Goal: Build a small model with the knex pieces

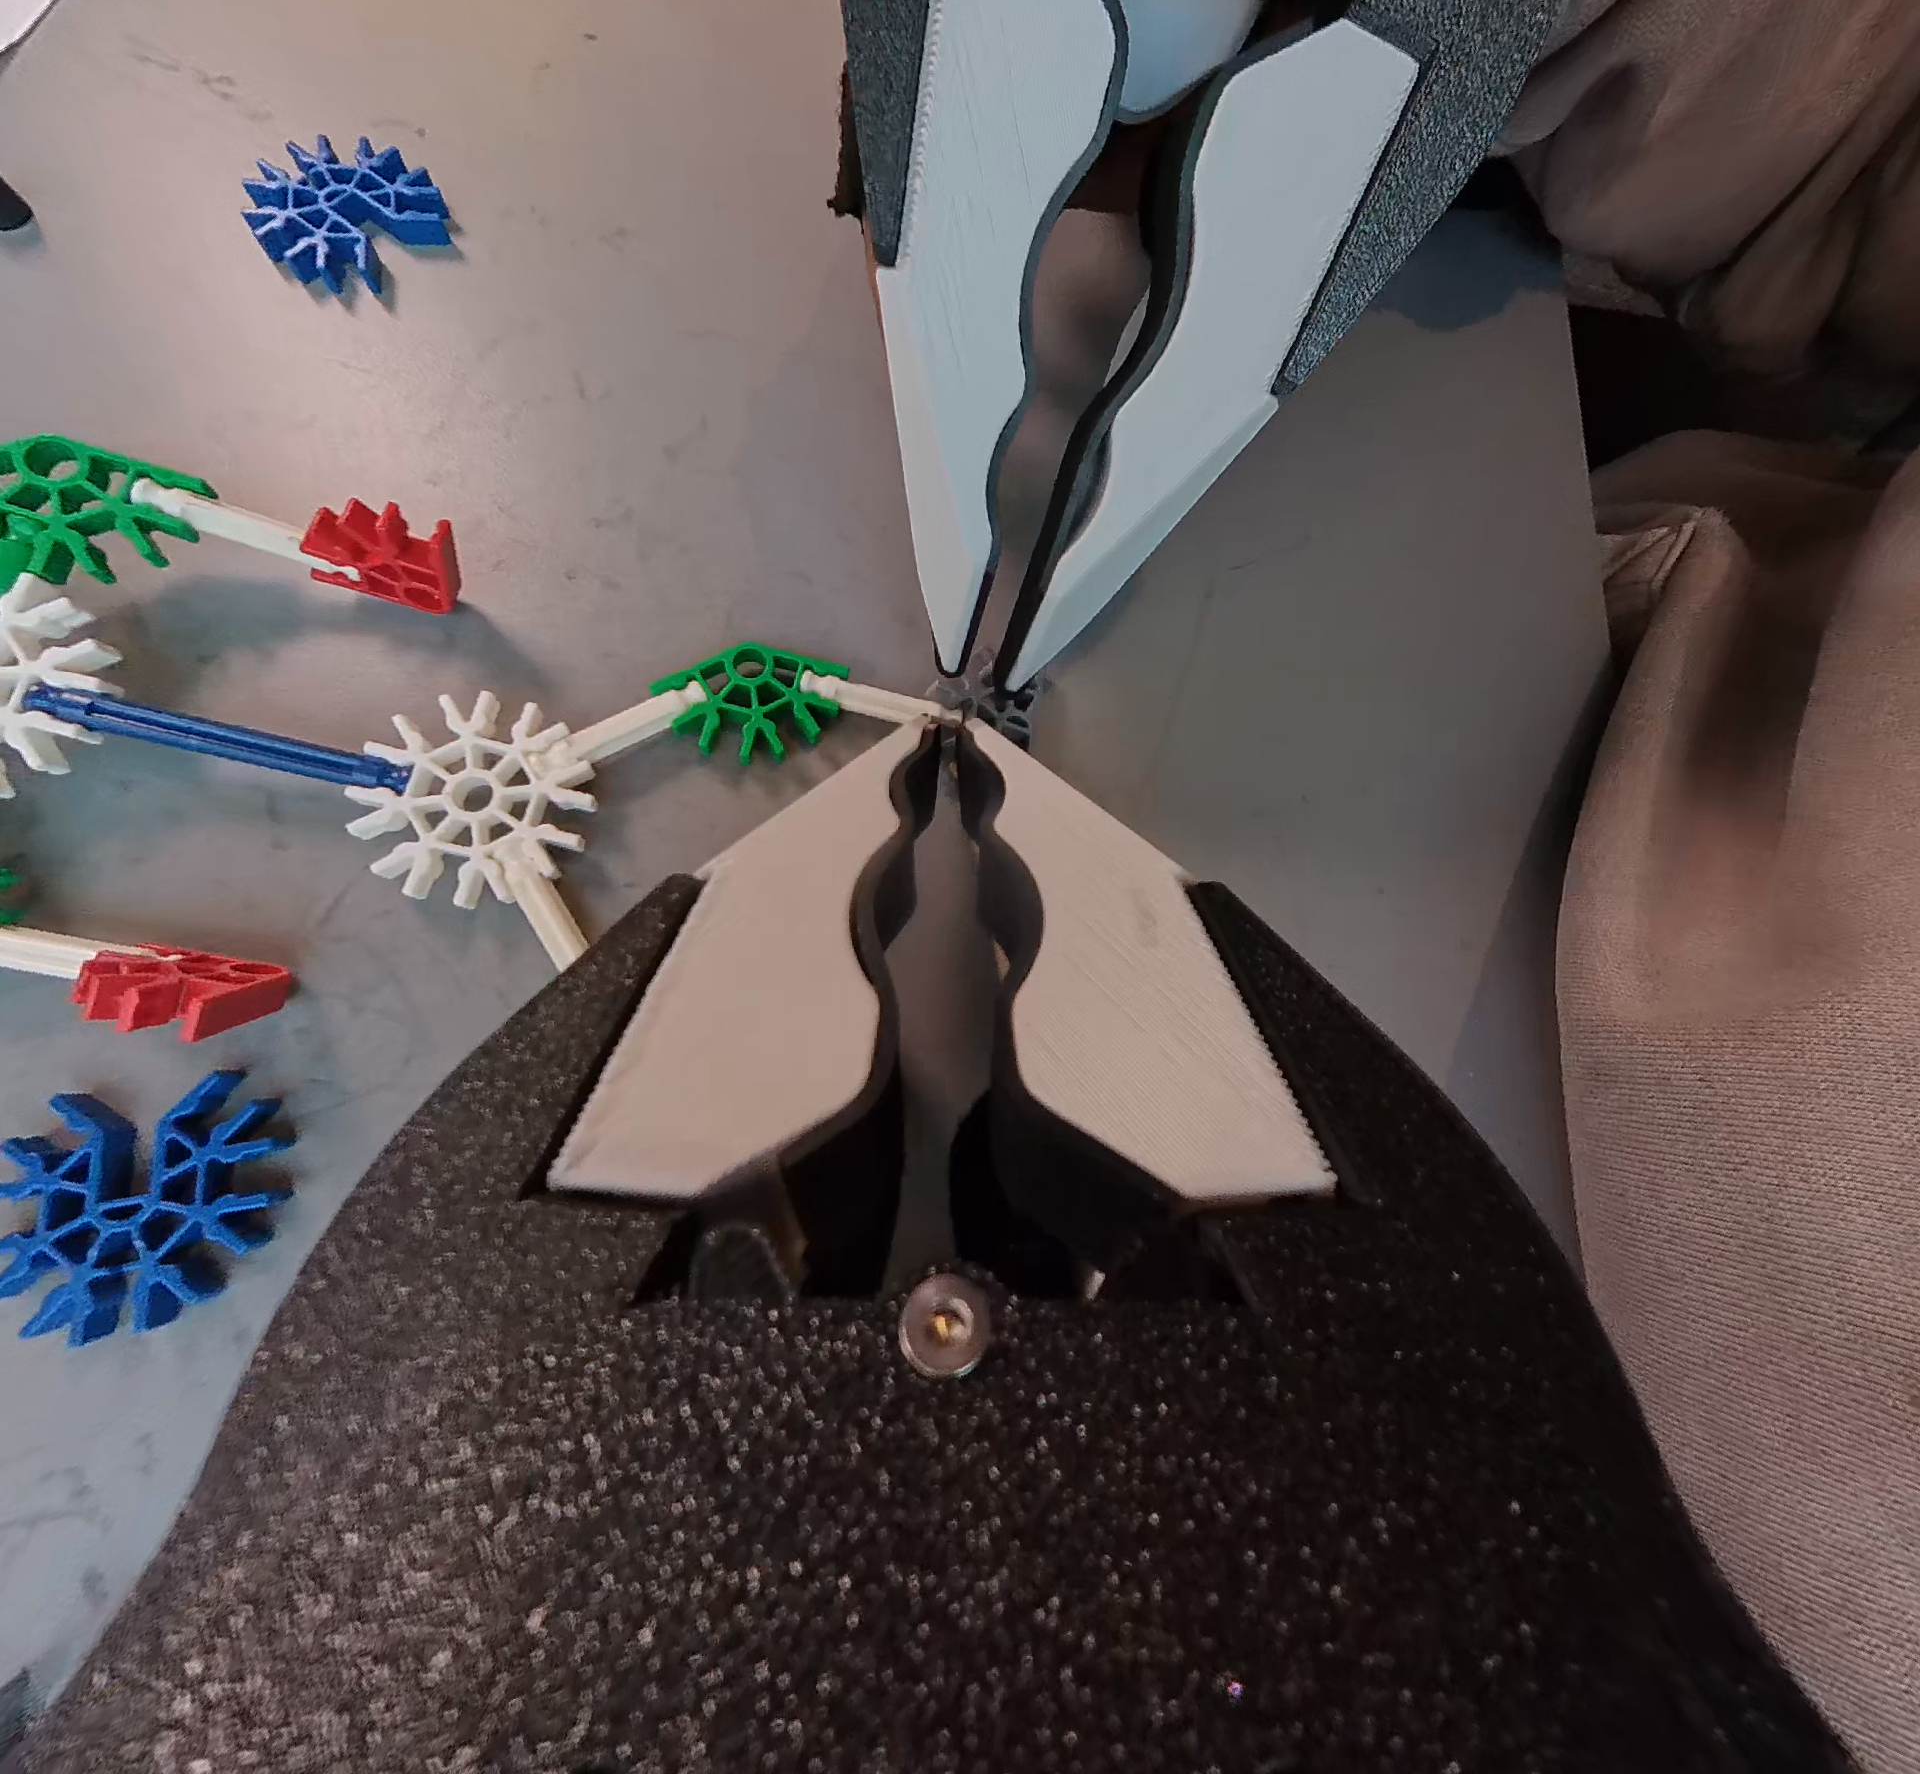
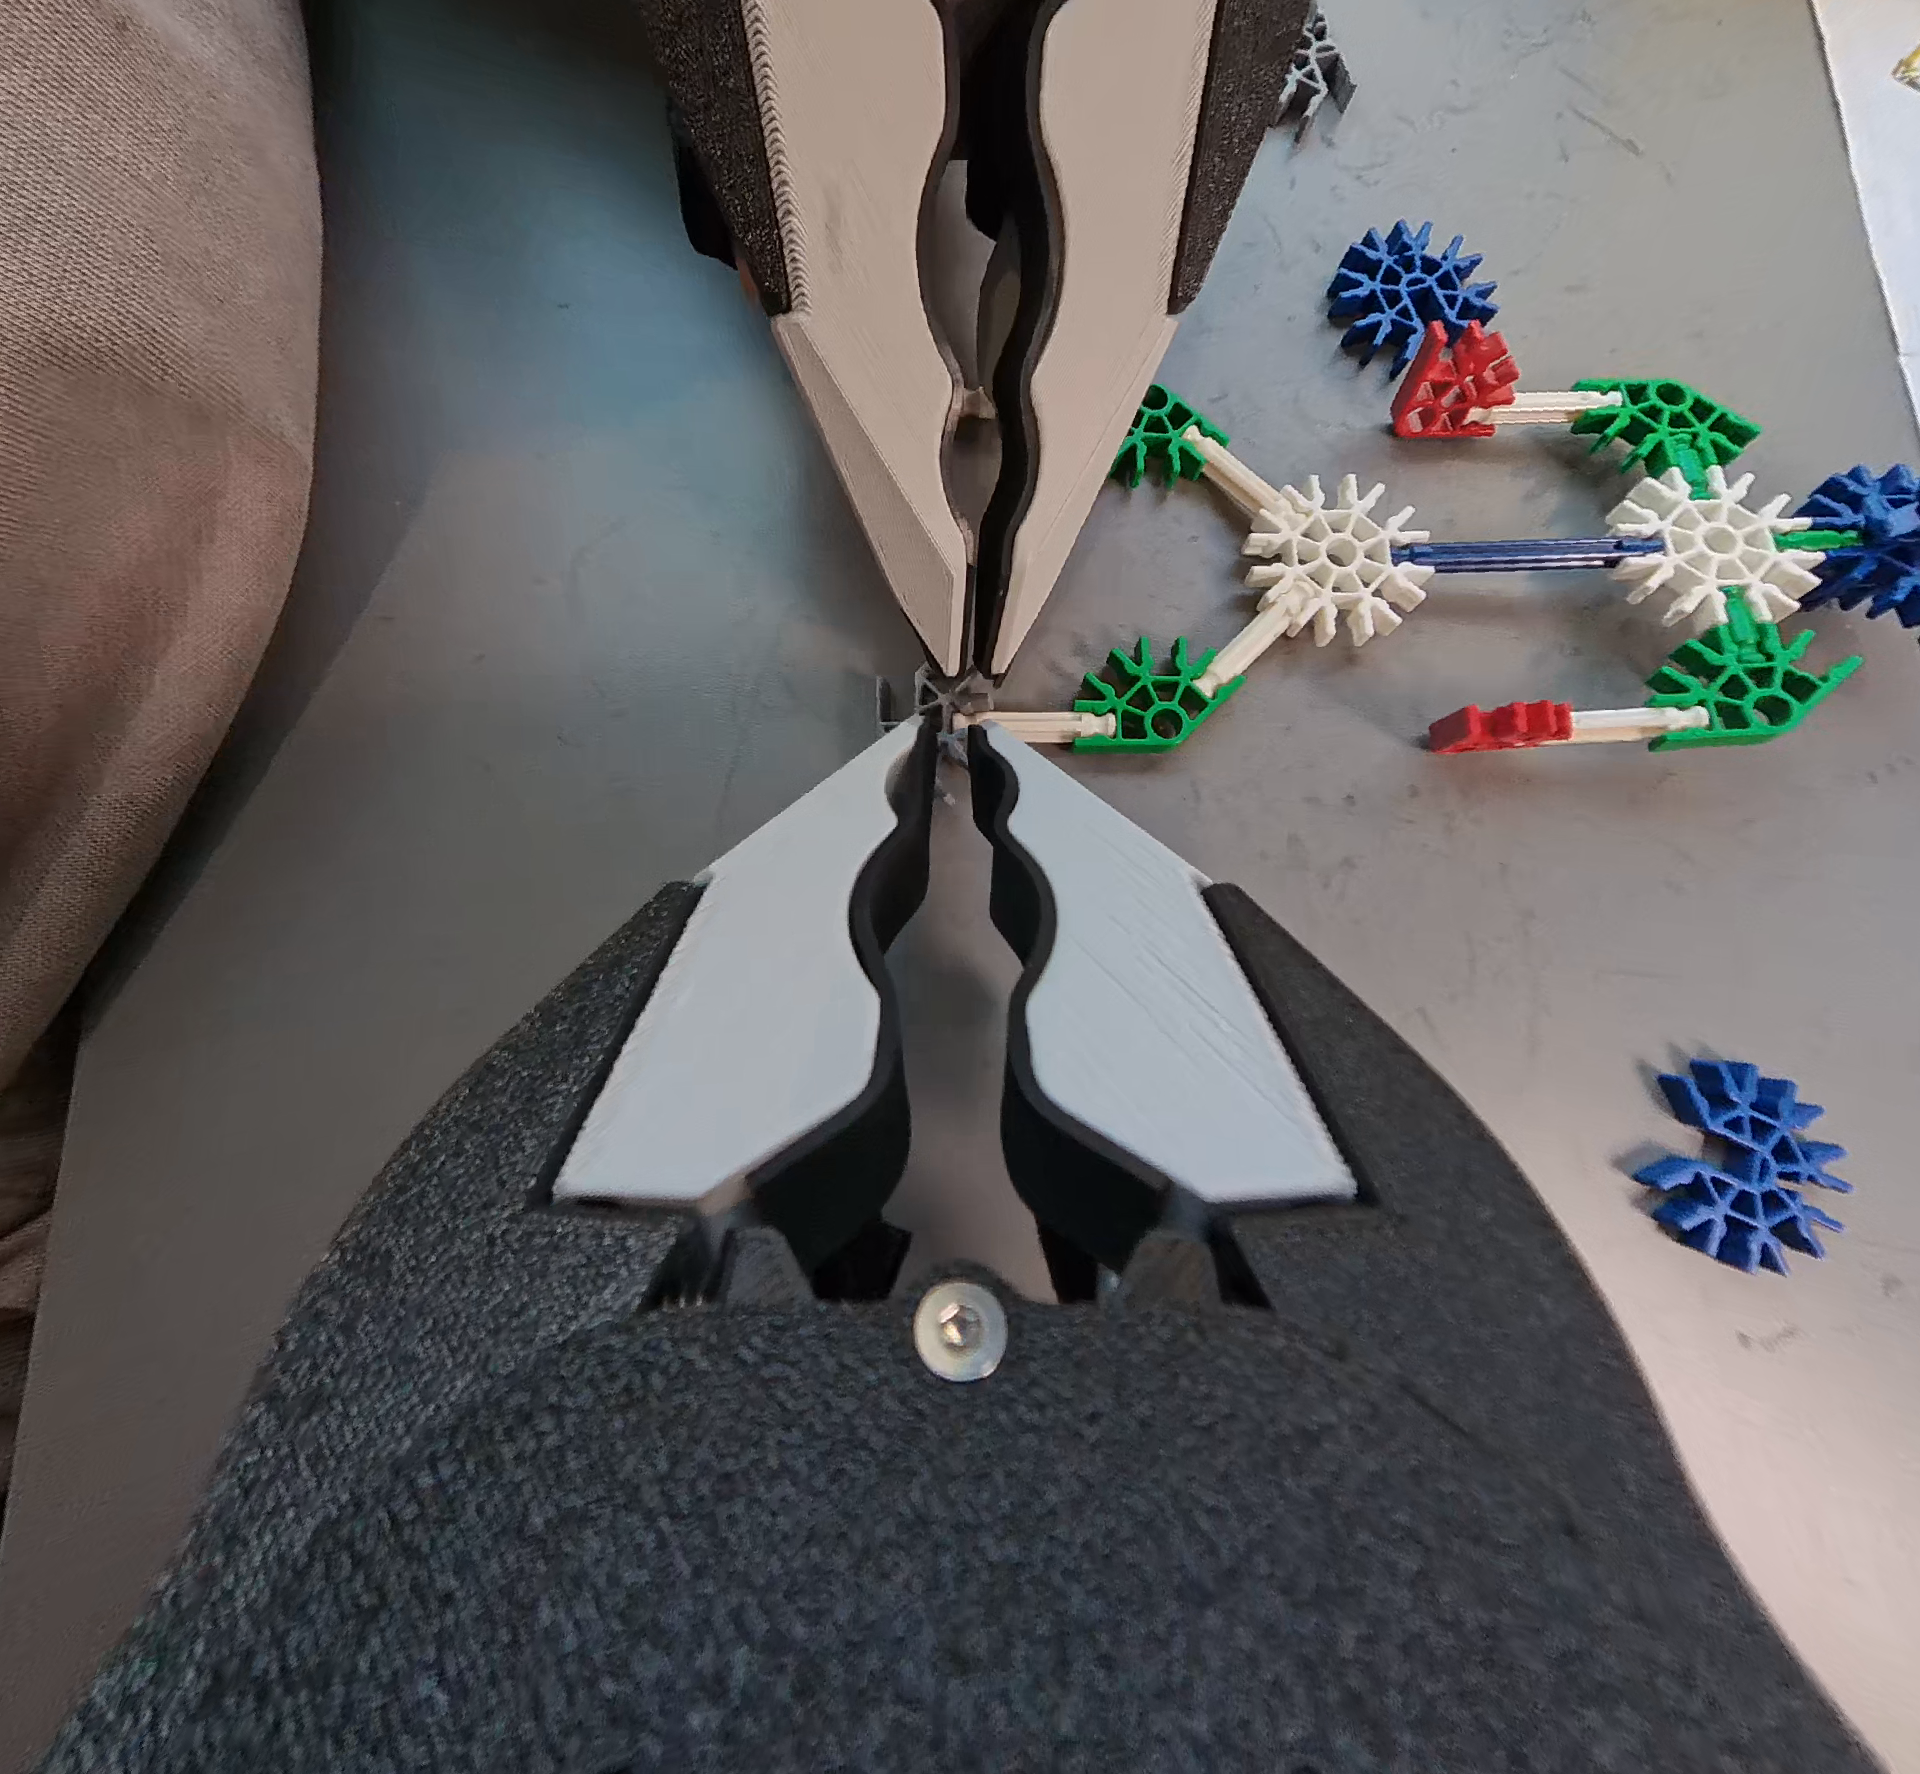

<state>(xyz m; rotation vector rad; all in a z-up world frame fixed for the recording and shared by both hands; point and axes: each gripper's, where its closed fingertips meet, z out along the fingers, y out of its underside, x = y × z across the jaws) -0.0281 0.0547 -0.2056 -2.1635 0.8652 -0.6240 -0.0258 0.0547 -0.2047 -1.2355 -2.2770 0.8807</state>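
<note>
Left claw [image 1: 948, 735]: fingers pinched almost together, tips clamped on the small grey connector [image 1: 987, 694] from one side.
Right claw [image 2: 948, 737]: fingers likewise nearly closed, tips gripping the same grey connector [image 2: 940, 690] from the opposite side, so the two claws meet tip to tip.
Grey connector: just above the grey table [image 1: 644, 270], at the end of a short white rod [image 1: 883, 698] that runs to a green connector [image 1: 748, 698].
Toy frame: from the green connector a white rod leads to a white snowflake connector [image 1: 473, 794]; beyond that, a blue rod [image 1: 208, 737] reaches a second white snowflake, with more green connectors and two red end pieces [image 1: 390, 555] on white rods.
Loose parts: blue double connectors [image 1: 343, 207] lie on the table apart from the frame, well away from the grey connector, on the frame's far sides.
Beside the table: brownish fabric [image 1: 1745, 789], on the grey connector's side away from the frame.
Writing: no brand or label readable on the parts or claws.
</note>
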